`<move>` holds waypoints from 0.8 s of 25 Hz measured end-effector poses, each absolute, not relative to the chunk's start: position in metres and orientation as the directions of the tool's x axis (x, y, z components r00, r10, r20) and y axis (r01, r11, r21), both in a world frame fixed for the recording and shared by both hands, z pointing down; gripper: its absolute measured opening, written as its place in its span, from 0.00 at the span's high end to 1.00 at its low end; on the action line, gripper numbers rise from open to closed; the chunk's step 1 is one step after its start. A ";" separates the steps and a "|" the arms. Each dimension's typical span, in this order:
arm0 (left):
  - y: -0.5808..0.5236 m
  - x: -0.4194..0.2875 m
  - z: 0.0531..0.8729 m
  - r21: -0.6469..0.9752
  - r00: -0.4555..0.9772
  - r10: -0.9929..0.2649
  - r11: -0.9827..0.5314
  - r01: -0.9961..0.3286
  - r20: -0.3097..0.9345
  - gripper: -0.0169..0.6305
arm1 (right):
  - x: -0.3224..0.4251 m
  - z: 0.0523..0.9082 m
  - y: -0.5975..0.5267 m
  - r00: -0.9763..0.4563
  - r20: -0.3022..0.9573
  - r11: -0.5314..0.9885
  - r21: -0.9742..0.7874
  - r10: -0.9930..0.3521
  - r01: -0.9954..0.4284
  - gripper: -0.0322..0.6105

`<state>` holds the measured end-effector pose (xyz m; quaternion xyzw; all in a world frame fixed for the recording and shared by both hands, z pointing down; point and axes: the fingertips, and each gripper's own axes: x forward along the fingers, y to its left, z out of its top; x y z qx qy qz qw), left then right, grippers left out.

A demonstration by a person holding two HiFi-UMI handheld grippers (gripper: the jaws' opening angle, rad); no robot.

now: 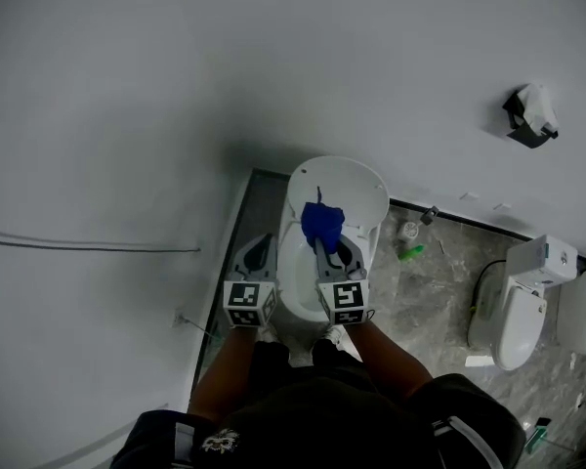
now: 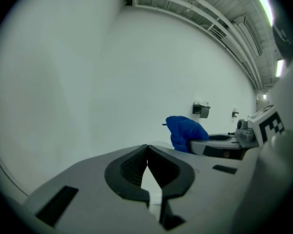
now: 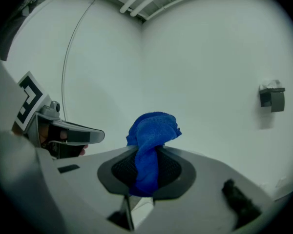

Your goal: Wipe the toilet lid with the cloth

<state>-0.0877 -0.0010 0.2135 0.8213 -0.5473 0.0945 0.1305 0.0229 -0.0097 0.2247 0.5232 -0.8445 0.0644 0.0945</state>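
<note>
A white toilet with its lid (image 1: 344,186) raised against the wall stands right below me. My right gripper (image 1: 324,236) is shut on a blue cloth (image 1: 322,223) and holds it over the bowl, in front of the lid. In the right gripper view the cloth (image 3: 150,150) bunches up between the pads. My left gripper (image 1: 262,250) is shut with nothing in it, beside the toilet's left rim. In the left gripper view its jaws (image 2: 147,163) meet at the tips, and the cloth (image 2: 183,132) shows off to the right.
A white wall fills the left and the back. A second toilet (image 1: 518,306) stands at the right on the grey marble floor. A paper holder (image 1: 529,115) hangs on the wall. A green object (image 1: 411,252) and a small cup (image 1: 409,230) lie on the floor.
</note>
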 end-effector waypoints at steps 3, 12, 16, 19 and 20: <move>-0.041 -0.079 0.225 0.121 0.417 -0.857 -0.399 -0.909 0.303 0.96 | 0.025 0.236 -0.043 -0.399 0.250 0.410 -0.008 -0.882 -0.912 0.84; -0.151 -0.077 0.298 0.119 0.519 -0.795 -0.510 -0.852 0.314 0.96 | 0.024 0.292 -0.134 -0.257 0.257 0.285 0.077 -0.932 -0.955 0.84; -0.198 -0.067 0.337 0.106 0.536 -0.785 -0.532 -0.840 0.310 0.96 | 0.031 0.327 -0.175 -0.221 0.241 0.253 0.113 -0.945 -0.961 0.84; -0.226 -0.051 0.357 0.120 0.537 -0.791 -0.527 -0.841 0.294 0.96 | 0.036 0.352 -0.201 -0.195 0.236 0.229 0.127 -0.952 -0.965 0.84; -0.233 -0.047 0.362 0.126 0.535 -0.793 -0.523 -0.843 0.292 0.96 | 0.037 0.359 -0.208 -0.189 0.238 0.223 0.126 -0.953 -0.967 0.84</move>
